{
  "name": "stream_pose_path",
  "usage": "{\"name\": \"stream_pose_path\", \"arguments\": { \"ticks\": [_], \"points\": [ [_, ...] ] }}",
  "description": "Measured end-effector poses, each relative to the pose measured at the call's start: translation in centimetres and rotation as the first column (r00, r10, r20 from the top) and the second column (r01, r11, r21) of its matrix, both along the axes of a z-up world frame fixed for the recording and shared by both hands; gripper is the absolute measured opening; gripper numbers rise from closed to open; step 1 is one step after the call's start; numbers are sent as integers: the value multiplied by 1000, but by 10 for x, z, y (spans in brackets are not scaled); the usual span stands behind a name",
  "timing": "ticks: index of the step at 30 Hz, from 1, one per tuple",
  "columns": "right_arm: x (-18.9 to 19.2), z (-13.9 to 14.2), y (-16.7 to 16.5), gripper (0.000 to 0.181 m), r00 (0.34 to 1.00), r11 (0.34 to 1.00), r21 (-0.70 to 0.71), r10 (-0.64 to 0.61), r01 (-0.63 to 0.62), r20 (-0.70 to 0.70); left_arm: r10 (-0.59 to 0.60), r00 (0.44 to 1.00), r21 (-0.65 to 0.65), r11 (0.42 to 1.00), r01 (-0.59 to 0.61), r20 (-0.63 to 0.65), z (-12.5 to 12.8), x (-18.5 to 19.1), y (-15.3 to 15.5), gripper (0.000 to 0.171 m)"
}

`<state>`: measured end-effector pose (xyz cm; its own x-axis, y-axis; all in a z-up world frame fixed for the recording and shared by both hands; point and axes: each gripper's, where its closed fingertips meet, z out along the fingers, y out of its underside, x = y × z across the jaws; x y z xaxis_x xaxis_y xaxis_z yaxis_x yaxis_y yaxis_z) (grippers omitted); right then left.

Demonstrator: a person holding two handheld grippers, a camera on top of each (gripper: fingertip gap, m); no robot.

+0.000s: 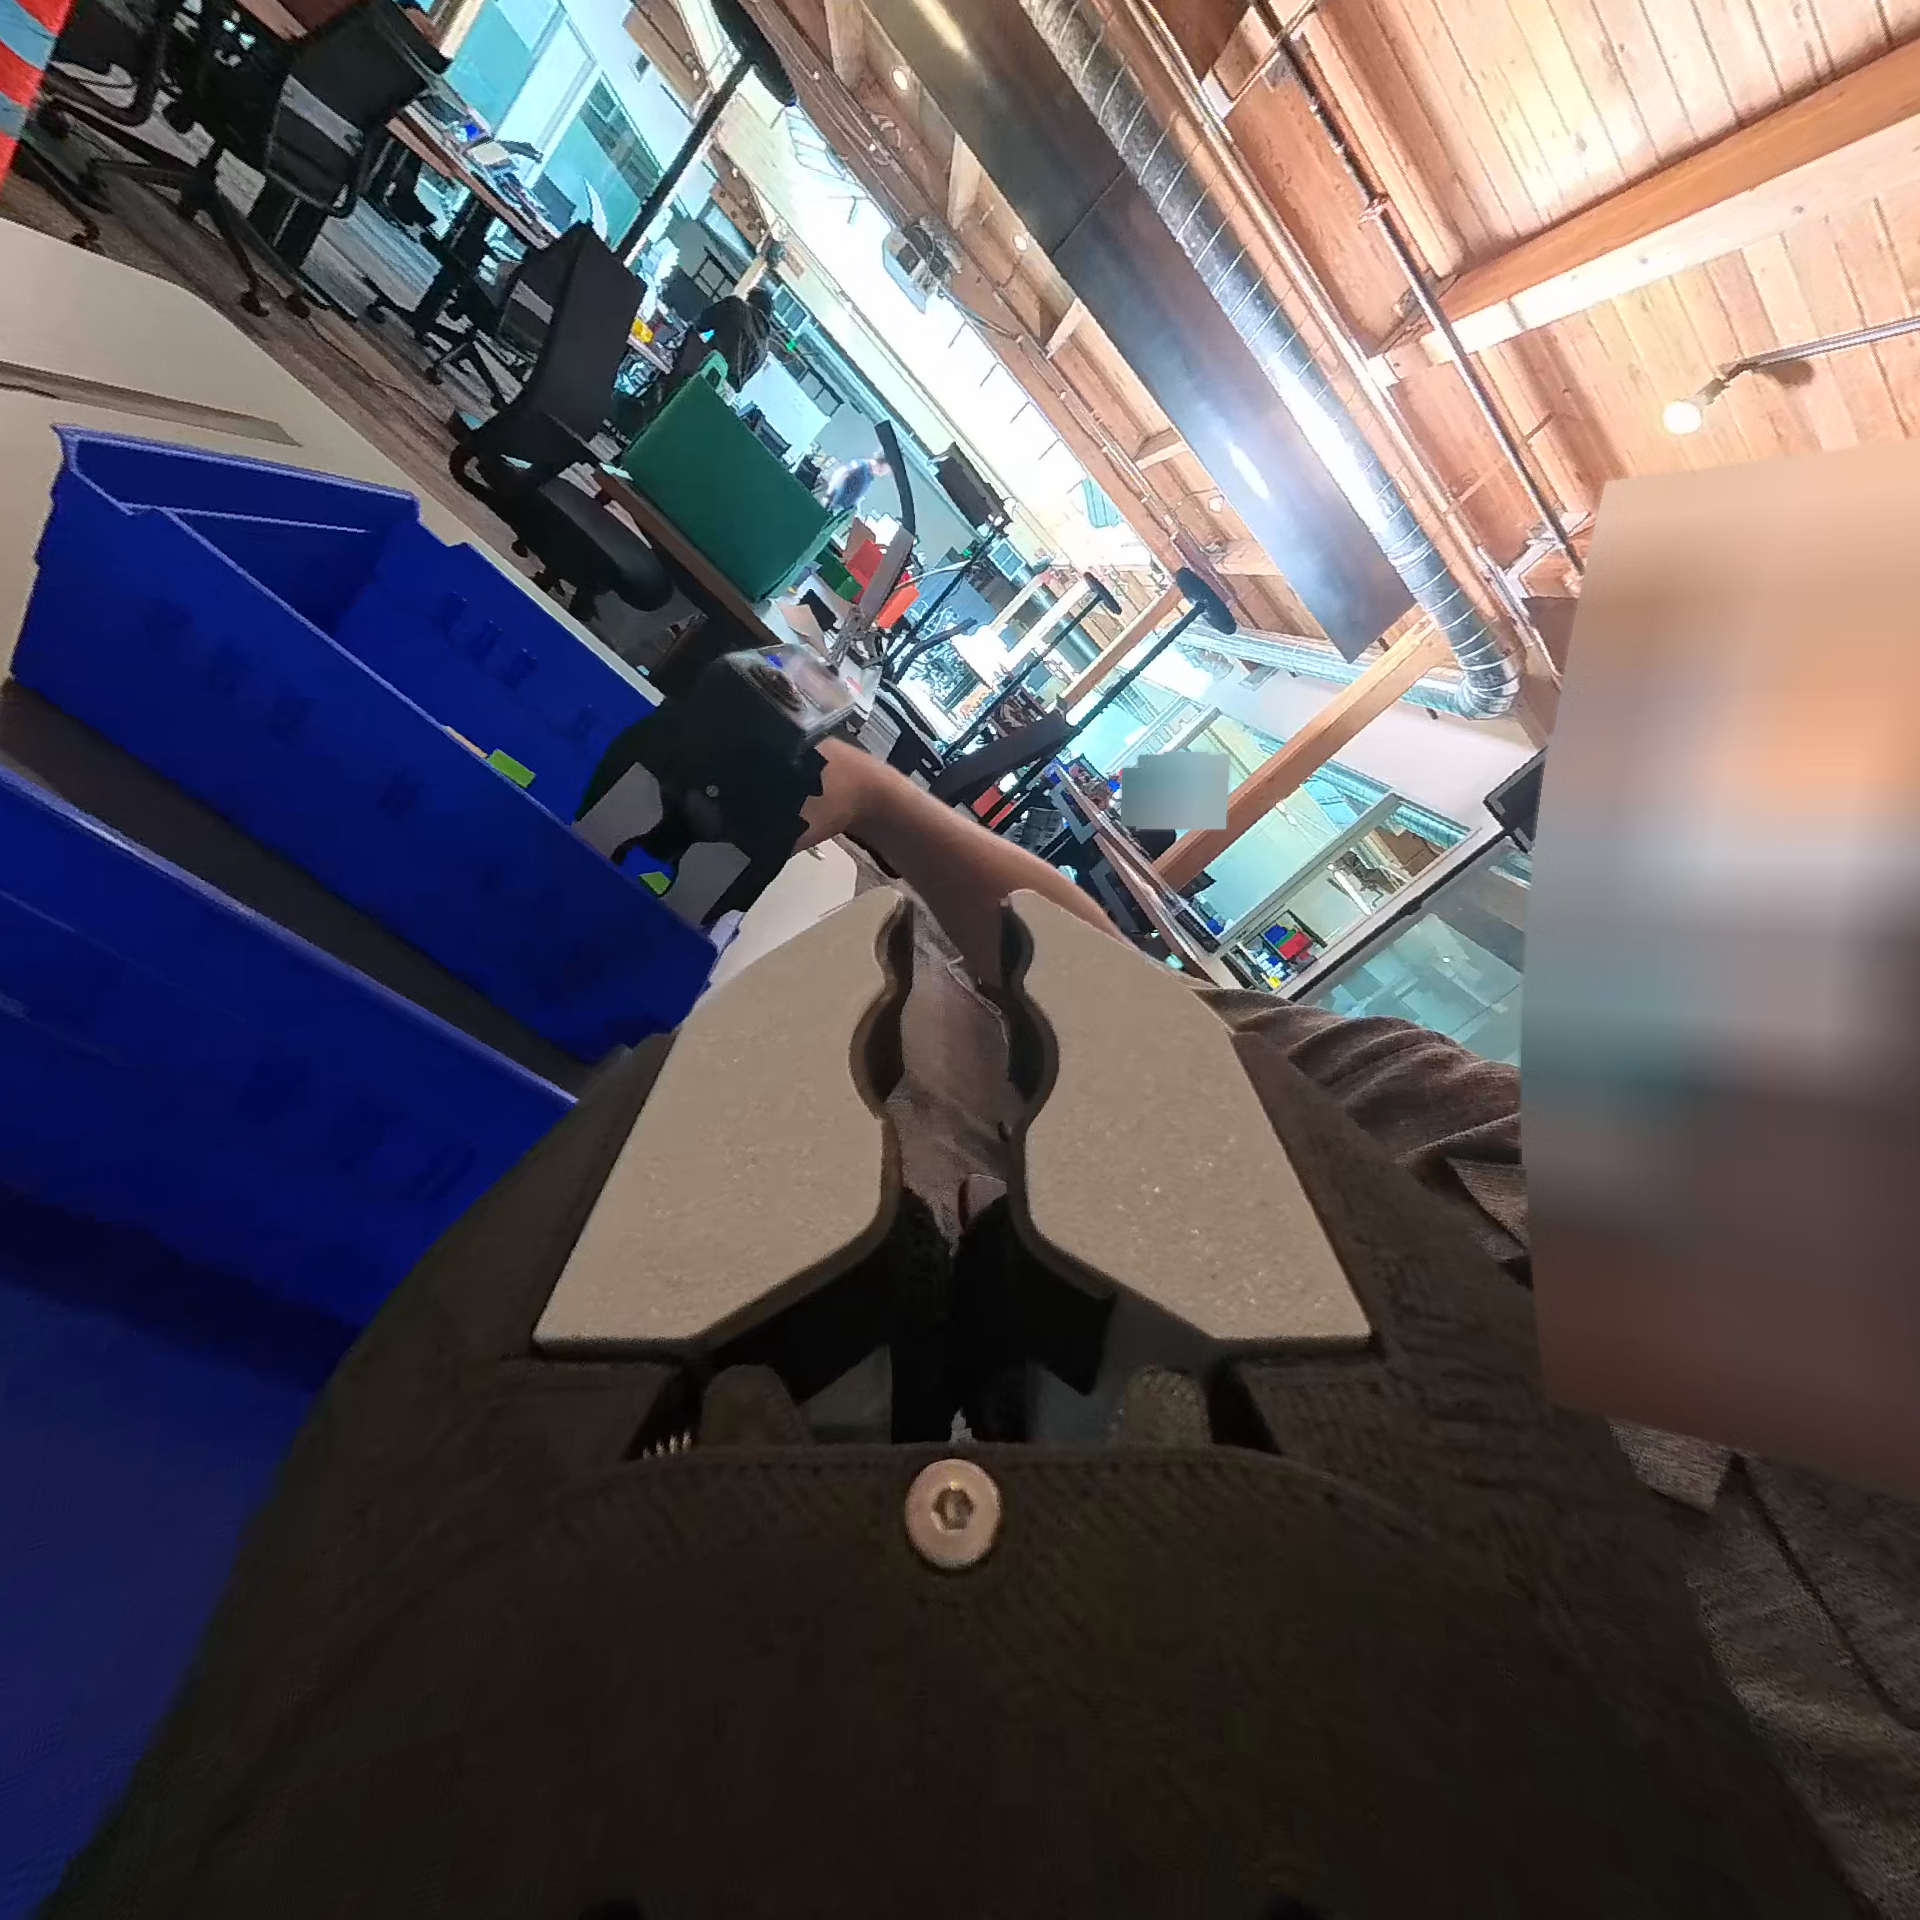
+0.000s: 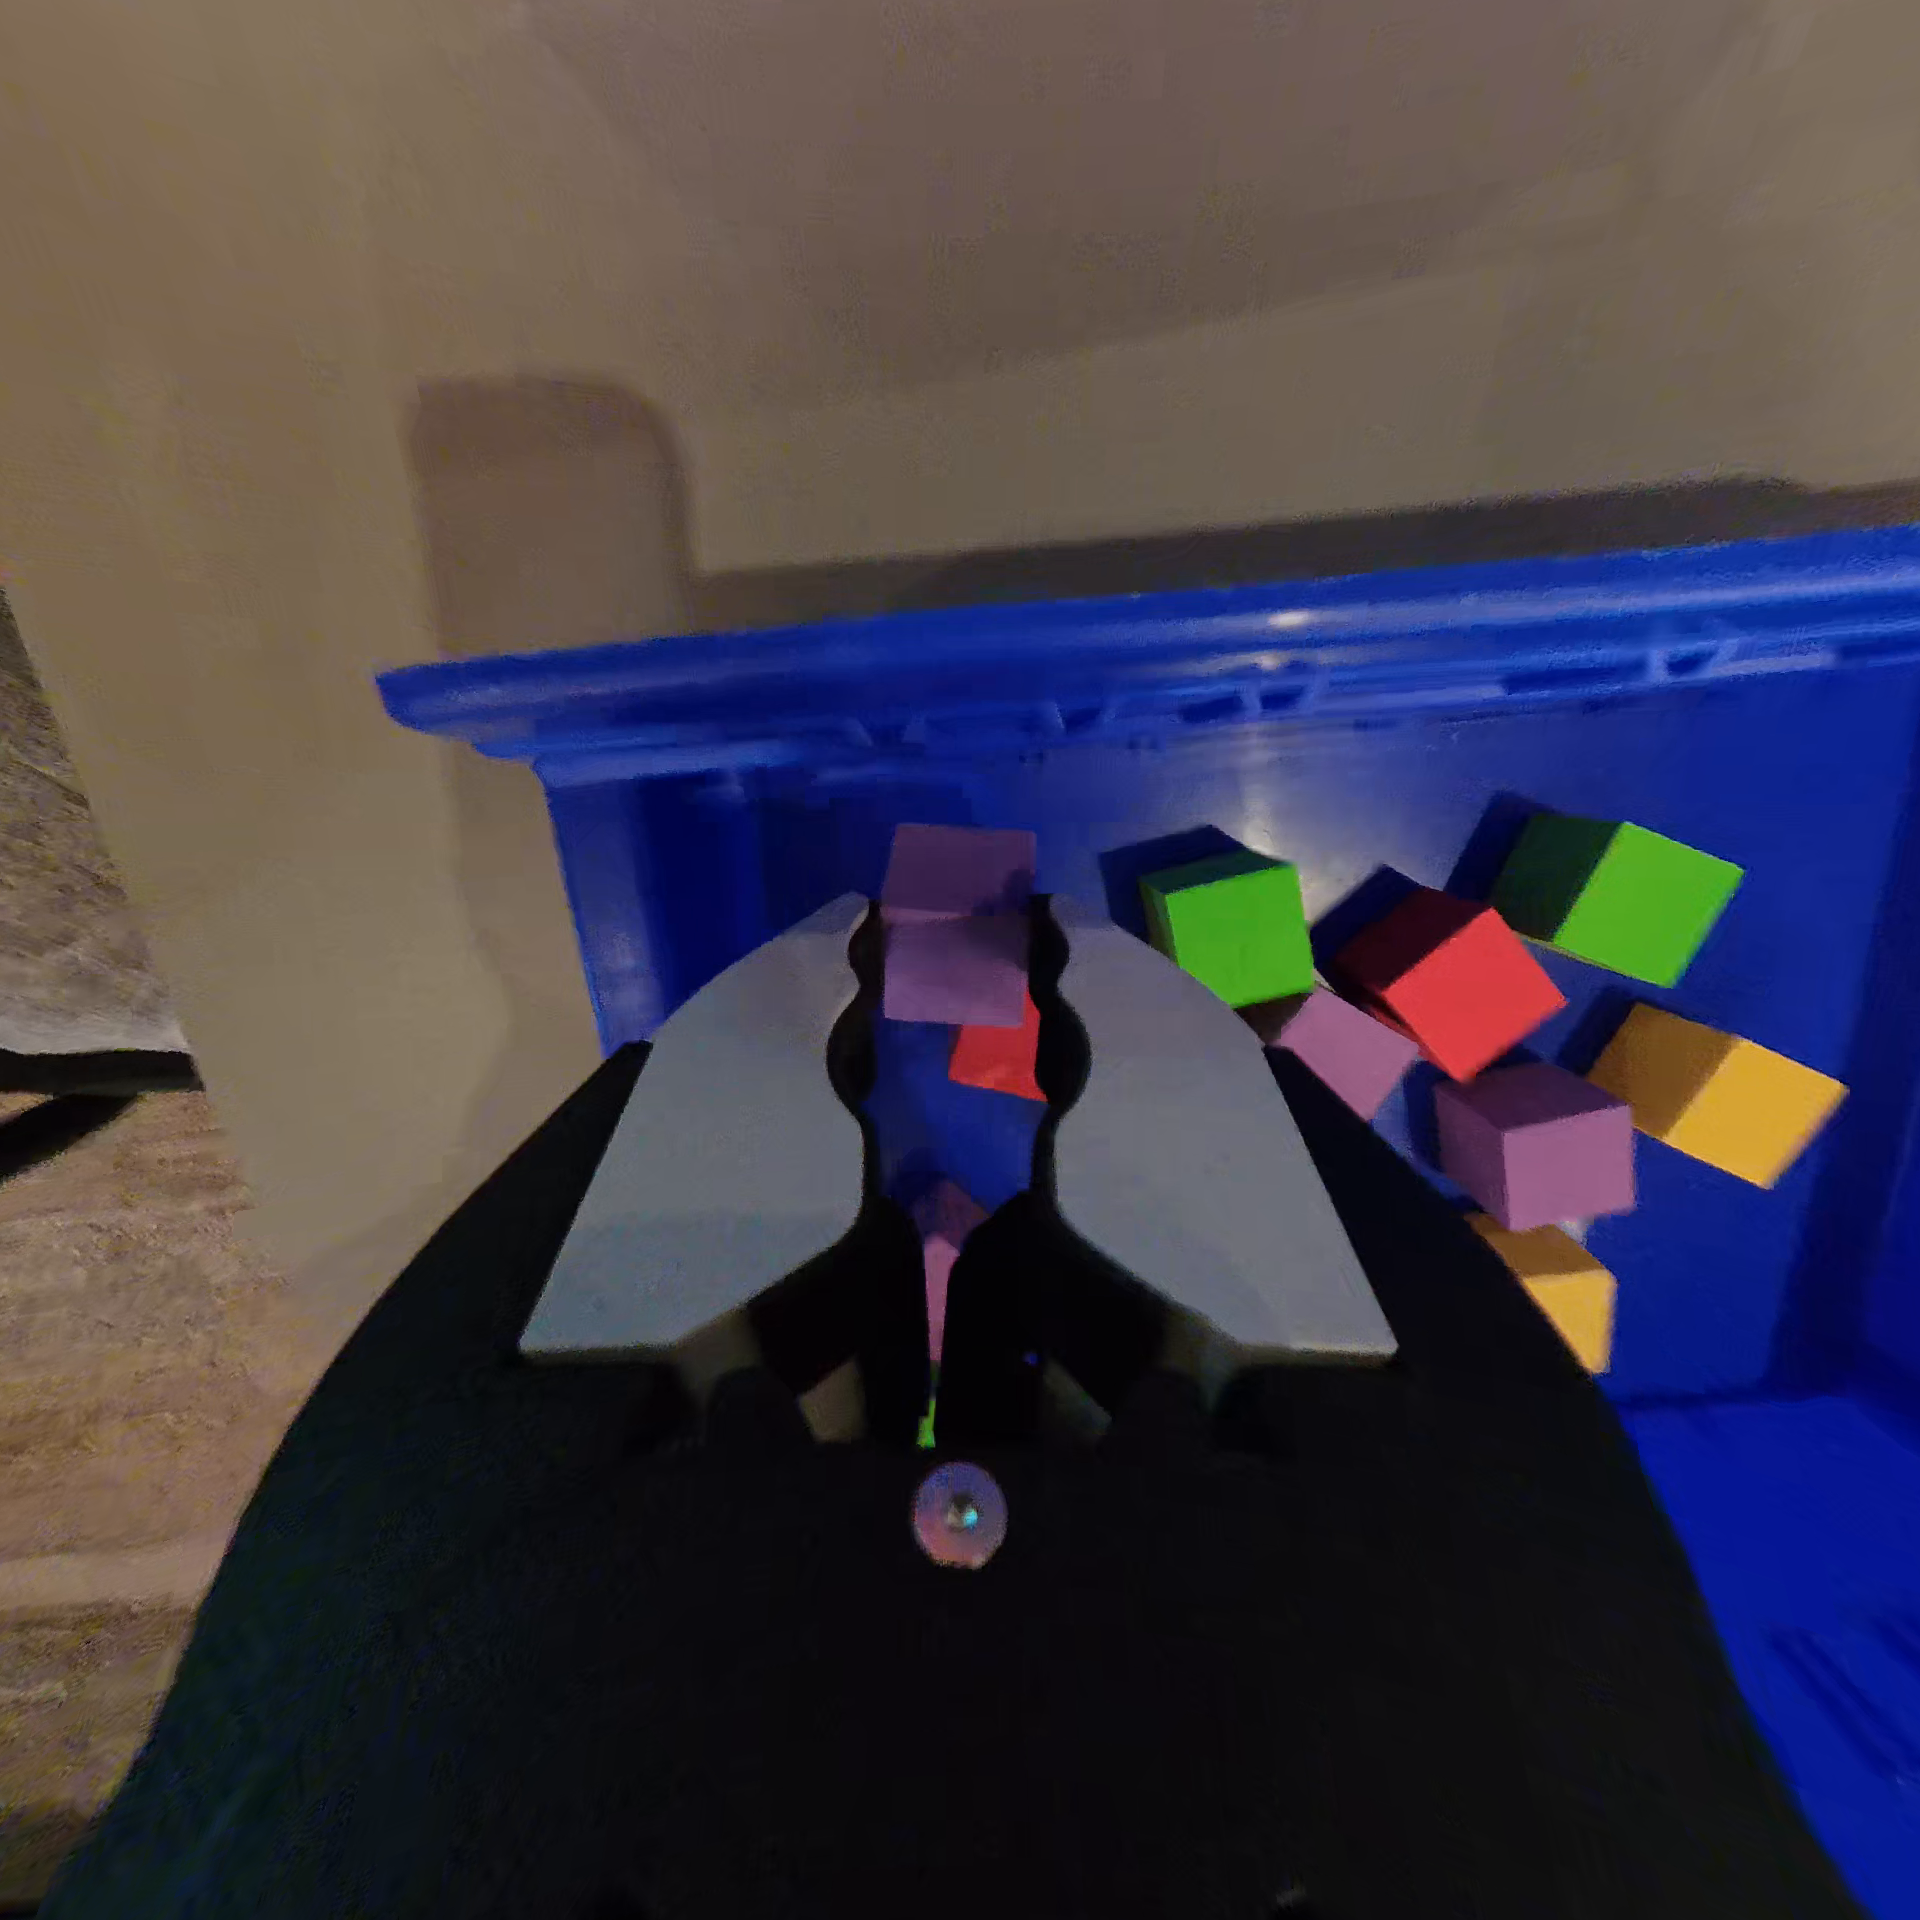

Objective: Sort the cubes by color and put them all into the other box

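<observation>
Probably an open-plan office or lab: office chairs (image 1: 551, 405), desks (image 1: 686, 540), exposed wooden ceiling (image 1: 1558, 156), ductwork (image 1: 1351, 416).

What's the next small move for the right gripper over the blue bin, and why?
Probably lift straight up a little. The right gripper appears shut on a purple cube above the blue bin, with a red cube and a green cube close by; rising first should avoid knocking them.

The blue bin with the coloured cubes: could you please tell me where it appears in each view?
Left wrist view: the blue bin lies at centre left, with the right hand-held gripper reaching in at its near end.
Right wrist view: it fills the centre right, its rim across the middle and cubes inside.
Shared landmark: the beige tabletop beneath it.
</observation>
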<state>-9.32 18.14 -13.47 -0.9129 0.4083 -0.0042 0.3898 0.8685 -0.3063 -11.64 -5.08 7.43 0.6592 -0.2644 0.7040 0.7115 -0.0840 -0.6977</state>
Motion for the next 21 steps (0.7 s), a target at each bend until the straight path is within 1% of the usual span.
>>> {"name": "stream_pose_path", "arguments": {
  "ticks": [2,4,5,7,9,10,12,14,16,18,19,21],
  "points": [
    [-5,-1,14,27,999,993,120,25,-20,-36,11,1000,-24,1000,-11,-11,-4,-4,1,16],
    [-6,0,16,27,999,988,152,38,-32,-32,38,998,-76,996,-40,-40,-12,-12,3,15],
    [-7,-1,18,27,998,983,180,49,-42,-37,58,996,-125,990,-66,-64,-19,-19,5,15],
    [-7,-1,17,27,997,975,212,70,-61,-36,109,986,-257,957,-138,-126,-38,-40,5,16],
    [-4,-2,9,27,996,977,195,87,-81,-23,141,969,-391,895,-213,-205,-54,-63,0,16],
    [-3,-4,7,27,996,977,193,92,-87,-16,151,956,-459,851,-256,-252,-62,-75,-3,17],
    [-2,-11,9,27,996,974,206,92,-91,7,117,929,-569,762,-310,-350,-74,-96,-8,28],
    [-3,-18,14,27,997,969,234,79,-82,23,43,888,-658,655,-372,-458,-86,-116,-10,39],
    [-4,-19,12,27,998,974,217,63,-69,31,-76,837,-738,519,-430,-541,-104,-135,-14,50],
    [-4,-17,12,33,999,978,205,41,-47,35,-208,811,-809,378,-450,-548,-124,-149,-20,52],
    [-3,-15,11,36,999,981,192,33,-39,35,-263,804,-835,318,-450,-533,-133,-154,-21,52],
    [-2,-11,11,40,999,984,178,25,-29,21,-355,791,-866,241,-437,-498,-148,-163,-22,52]
  ]
}}
